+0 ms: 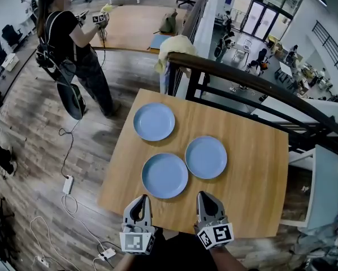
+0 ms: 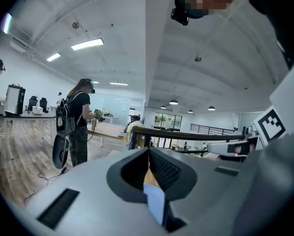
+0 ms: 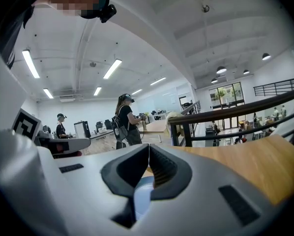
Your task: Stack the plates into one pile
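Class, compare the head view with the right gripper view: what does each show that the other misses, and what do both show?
Only the head view: three blue plates lying unstacked on the table, with the left gripper and right gripper at its near edge. Only the right gripper view: ceiling lights, and that gripper's jaws shut together, empty. Both: the table, the railing and a standing person.

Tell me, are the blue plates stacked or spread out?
Spread out. The far plate, the right plate and the near plate each lie flat on the wooden table, none resting on another.
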The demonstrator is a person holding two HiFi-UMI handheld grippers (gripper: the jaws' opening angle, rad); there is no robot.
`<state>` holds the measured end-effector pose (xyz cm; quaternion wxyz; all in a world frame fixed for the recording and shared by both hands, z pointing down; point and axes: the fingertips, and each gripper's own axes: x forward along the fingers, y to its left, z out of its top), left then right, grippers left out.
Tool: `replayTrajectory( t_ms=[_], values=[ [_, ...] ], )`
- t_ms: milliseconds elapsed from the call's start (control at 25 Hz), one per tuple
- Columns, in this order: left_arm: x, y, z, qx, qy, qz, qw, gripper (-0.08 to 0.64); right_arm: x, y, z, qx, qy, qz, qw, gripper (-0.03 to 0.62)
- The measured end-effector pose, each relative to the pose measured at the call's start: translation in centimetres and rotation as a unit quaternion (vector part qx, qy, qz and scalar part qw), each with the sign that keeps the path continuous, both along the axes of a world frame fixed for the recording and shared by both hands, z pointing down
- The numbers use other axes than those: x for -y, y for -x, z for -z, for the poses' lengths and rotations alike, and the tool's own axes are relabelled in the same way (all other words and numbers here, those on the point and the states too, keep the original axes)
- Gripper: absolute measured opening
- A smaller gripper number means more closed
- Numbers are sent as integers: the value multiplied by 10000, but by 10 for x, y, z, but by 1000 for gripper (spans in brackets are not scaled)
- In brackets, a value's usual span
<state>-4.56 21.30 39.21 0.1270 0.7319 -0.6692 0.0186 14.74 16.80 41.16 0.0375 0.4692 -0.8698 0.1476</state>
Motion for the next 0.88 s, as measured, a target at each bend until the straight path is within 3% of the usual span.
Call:
replayTrajectory(
  t_ms=[400, 880],
  values=[
    [44, 52, -5, -83, -11, -559, 9984, 23, 32, 49, 4, -25, -40, -462, 9989, 29],
    [78, 67, -23, -190, 310, -1470, 9885, 23, 44, 55, -5, -216, 263, -1296, 9910, 31]
  ],
)
